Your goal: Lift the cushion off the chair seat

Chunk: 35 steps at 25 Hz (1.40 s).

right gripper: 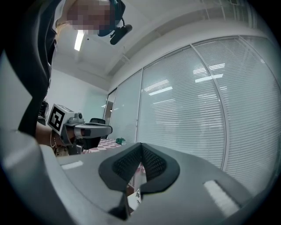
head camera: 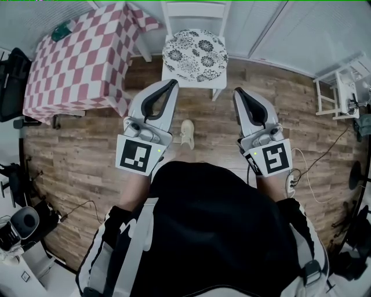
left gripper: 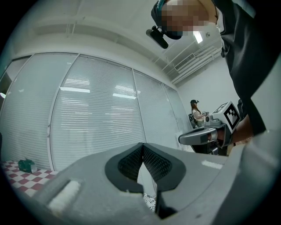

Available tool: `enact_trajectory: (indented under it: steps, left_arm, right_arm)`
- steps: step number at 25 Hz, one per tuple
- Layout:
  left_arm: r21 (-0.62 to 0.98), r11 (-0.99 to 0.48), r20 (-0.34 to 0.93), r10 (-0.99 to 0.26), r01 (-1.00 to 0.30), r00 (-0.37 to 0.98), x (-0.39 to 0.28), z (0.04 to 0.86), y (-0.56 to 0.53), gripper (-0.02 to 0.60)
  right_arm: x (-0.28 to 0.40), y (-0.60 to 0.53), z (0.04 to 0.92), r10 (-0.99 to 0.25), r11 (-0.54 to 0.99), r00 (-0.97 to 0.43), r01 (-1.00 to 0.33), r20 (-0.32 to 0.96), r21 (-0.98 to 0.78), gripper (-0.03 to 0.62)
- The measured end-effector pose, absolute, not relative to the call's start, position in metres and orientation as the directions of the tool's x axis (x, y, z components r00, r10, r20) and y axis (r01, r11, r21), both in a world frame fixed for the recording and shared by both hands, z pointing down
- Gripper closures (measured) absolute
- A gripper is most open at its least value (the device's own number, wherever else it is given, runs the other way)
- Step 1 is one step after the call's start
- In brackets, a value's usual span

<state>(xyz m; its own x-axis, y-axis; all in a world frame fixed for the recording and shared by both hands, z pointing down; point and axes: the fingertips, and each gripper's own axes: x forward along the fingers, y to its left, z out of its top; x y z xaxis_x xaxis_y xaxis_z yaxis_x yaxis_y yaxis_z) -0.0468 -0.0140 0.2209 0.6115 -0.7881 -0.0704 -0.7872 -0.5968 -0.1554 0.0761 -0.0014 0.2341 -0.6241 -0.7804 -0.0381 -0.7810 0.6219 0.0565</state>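
- The round cushion with a black-and-white flower pattern [head camera: 195, 55] lies flat on the seat of the white wooden chair [head camera: 195, 10]. The chair stands with its back to the wall of white blinds [left gripper: 96, 114], just beside the table under a red-and-white checked cloth [head camera: 81, 64].
- The cushion covers nearly the whole seat and nothing lies on top of it. I judge that it only rests there, so it should come off freely.
- The person stands on the brown wood-plank floor [head camera: 87, 151] in front of the chair, and one light shoe [head camera: 186, 133] shows between the two tools.
- The grey left gripper [head camera: 172, 84] and the grey right gripper [head camera: 237, 93] are held level, side by side, and both point toward the chair. There is one for each side of the seat — probably so that the cushion can be taken by two opposite edges.
- Both tips are near the front of the seat but apart from it, and neither touches the cushion.
- Left gripper: its own view shows the two black ribbed pads [left gripper: 129, 163] pressed together at the tip, with nothing between them.
- Right gripper: the same, its jaws meet and hold nothing.
- In my judgement the lifting is not yet begun — the jaws must first be opened before they can take the rim.
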Motion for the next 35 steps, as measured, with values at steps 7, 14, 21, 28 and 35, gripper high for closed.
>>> enact_trajectory:
  steps: [7,14,21,28,35]
  left_arm:
    - [-0.153,-0.606,-0.068,-0.782,-0.781,0.620,-0.047,0.221,-0.048,0.578]
    - [-0.153,-0.621,-0.069,-0.769,-0.769,0.635,-0.047,0.219,-0.084,0.578]
    - [-0.150,-0.630,-0.064,-0.763,-0.762,0.643,-0.053,0.217,-0.123,0.578]
    - [-0.146,-0.647,-0.050,-0.751,-0.749,0.658,-0.058,0.220,-0.162,0.578]
    - [-0.138,-0.660,-0.040,-0.742,-0.739,0.670,-0.069,0.227,-0.200,0.578]
  right_arm:
    - [0.074,-0.034,0.235,-0.781,0.622,-0.624,-0.781,-0.031,0.055,0.596]
    - [0.076,-0.069,0.234,-0.796,0.603,-0.604,-0.796,-0.020,0.056,0.596]
    - [0.071,-0.106,0.233,-0.808,0.588,-0.589,-0.808,-0.021,0.046,0.596]
    - [0.063,-0.145,0.233,-0.817,0.576,-0.577,-0.816,-0.016,0.038,0.595]
    - [0.055,-0.183,0.237,-0.829,0.559,-0.560,-0.828,-0.012,0.036,0.595]
